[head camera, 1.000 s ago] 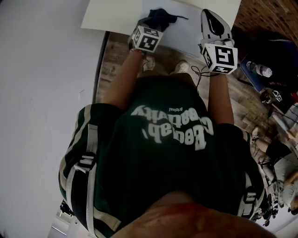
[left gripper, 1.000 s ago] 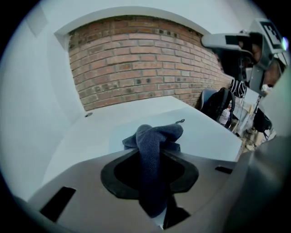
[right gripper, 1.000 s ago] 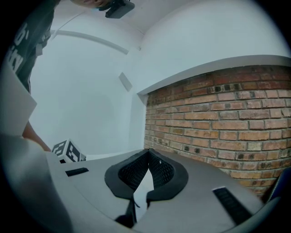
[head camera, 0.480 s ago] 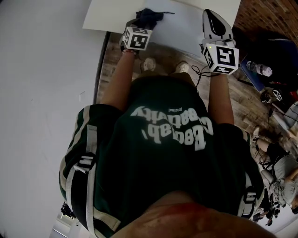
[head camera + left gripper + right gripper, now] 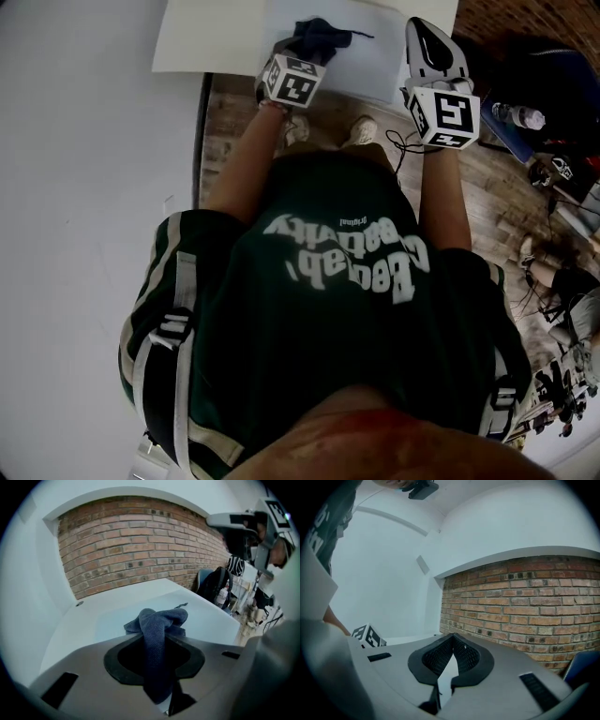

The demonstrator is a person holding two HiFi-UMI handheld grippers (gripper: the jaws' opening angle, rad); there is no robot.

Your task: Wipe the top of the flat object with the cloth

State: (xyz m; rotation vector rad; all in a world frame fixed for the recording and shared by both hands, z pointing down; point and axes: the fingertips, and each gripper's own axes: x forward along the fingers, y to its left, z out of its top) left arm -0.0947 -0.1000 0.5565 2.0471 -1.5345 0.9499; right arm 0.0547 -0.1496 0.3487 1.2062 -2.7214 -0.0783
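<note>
Your left gripper (image 5: 155, 641) is clamped on a fold of the cloth (image 5: 161, 618). The rest of it is bunched ahead of the jaws and seems to rest on the sheet (image 5: 213, 618), toward its near left part. Your right gripper (image 5: 452, 638) is pinched closed on nothing. It is lifted clear of the table (image 5: 202, 42) and aimed at the brick wall (image 5: 525, 597).

The main risk is the sheet sliding. It looks thin and loose, nothing pins it, and its near edge lies close to the table's edge. A firm push or pull could drag it along or send it over that edge. Resting the free gripper on a corner would probably prevent this.

Coverage is the second risk. The cloth is knotted into a lump, so only a narrow patch touches and each stroke may leave unwiped strips beside it. The jaws also hold just one twisted fold. If the lump snags, the fold could pull out. If you press too low, the hard jaw tips may scrape the surface instead of the fabric.

The cloth is dark blue, soft and finely woven, twisted like a rope, with a loose thread trailing from the far side. The sheet is a pale, smooth, matte rectangle, slightly bluer than the white tabletop. The jaw pads are black with a cross-hatched grip texture.
</note>
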